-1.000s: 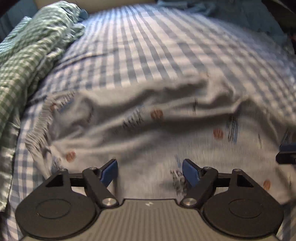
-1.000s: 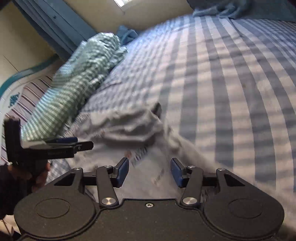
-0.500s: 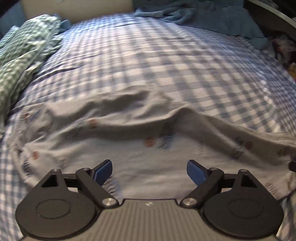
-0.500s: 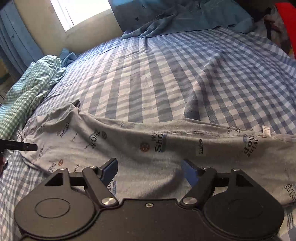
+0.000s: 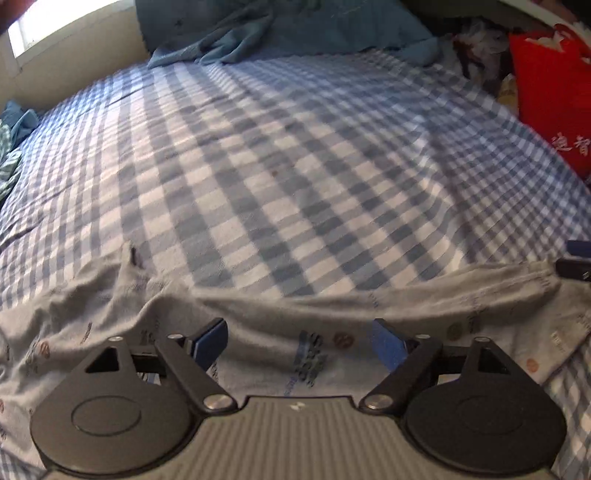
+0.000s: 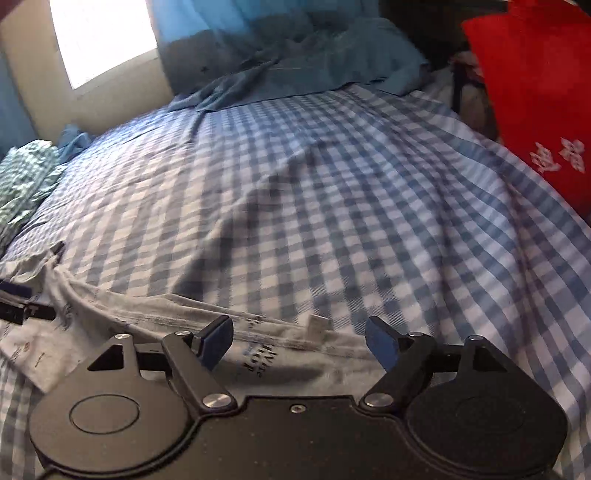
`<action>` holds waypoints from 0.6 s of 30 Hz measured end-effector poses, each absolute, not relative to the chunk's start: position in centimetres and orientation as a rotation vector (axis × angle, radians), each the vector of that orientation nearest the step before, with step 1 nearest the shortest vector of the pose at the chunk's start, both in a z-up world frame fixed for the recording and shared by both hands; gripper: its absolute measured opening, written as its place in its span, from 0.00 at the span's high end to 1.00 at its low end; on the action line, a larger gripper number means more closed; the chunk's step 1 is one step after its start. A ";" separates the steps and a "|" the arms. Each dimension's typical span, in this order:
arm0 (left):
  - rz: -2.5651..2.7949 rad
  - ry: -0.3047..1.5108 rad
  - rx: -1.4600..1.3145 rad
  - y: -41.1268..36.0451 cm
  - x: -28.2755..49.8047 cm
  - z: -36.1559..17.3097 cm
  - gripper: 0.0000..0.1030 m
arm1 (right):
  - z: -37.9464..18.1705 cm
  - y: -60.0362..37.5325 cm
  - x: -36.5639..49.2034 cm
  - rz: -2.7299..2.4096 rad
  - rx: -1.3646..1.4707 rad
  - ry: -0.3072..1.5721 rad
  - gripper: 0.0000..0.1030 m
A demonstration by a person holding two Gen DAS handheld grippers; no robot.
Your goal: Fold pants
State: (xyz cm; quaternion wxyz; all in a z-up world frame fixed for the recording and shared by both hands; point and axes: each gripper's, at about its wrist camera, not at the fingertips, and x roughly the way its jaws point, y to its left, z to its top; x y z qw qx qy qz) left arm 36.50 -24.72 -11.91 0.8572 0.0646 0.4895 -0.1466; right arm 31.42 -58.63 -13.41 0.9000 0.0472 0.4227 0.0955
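Note:
Grey printed pants [image 5: 266, 321] lie stretched in a long strip across the near edge of the bed, and they show in the right wrist view too [image 6: 147, 310]. My left gripper [image 5: 298, 341] hovers over their middle; its jaws are closing, with no cloth pinched between the blue pads. My right gripper [image 6: 300, 341] hangs open above the pants' hem end, where a small white tag [image 6: 317, 326] sticks out. Each gripper's tip peeks into the other's view: the right gripper [image 5: 576, 262] at the right edge, the left gripper [image 6: 18, 306] at the left edge.
A blue checked sheet [image 5: 295, 166] covers the bed beyond the pants. A crumpled blue blanket [image 5: 280, 33] lies at the far end. A red bag [image 6: 535, 92] stands at the right side. A green checked cloth [image 6: 22, 184] is bunched at the left.
Both views have swung rightward along the pants. The right gripper's jaws have widened. The bunched pants now lie drawn out in a long strip.

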 end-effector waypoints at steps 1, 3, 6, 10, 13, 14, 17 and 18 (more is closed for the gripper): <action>-0.353 1.009 0.160 -25.5 37.3 -11.6 0.23 | -13.7 -57.7 32.4 0.265 0.089 0.886 0.28; -0.433 0.986 0.234 -27.4 38.5 -11.5 0.36 | -14.2 -55.6 33.9 0.382 0.030 0.908 0.41; -0.640 1.023 0.365 -30.7 39.8 -12.4 0.51 | -14.9 -53.1 35.4 0.547 -0.104 0.953 0.55; -0.795 1.057 0.574 -33.8 38.6 -14.0 0.55 | -15.3 -52.1 36.0 0.657 -0.242 0.985 0.60; -0.812 1.088 0.631 -34.8 38.5 -15.0 0.63 | -15.7 -52.2 36.5 0.676 -0.266 1.001 0.67; -0.825 1.103 0.633 -35.0 38.5 -15.2 0.71 | -15.8 -52.1 36.7 0.684 -0.266 1.010 0.76; -0.826 1.126 0.645 -35.3 38.4 -15.1 1.00 | -16.2 -52.2 36.6 0.717 -0.273 1.012 0.97; -0.821 1.109 0.639 -35.2 38.3 -14.8 1.00 | -16.1 -52.3 36.6 0.716 -0.267 1.007 0.98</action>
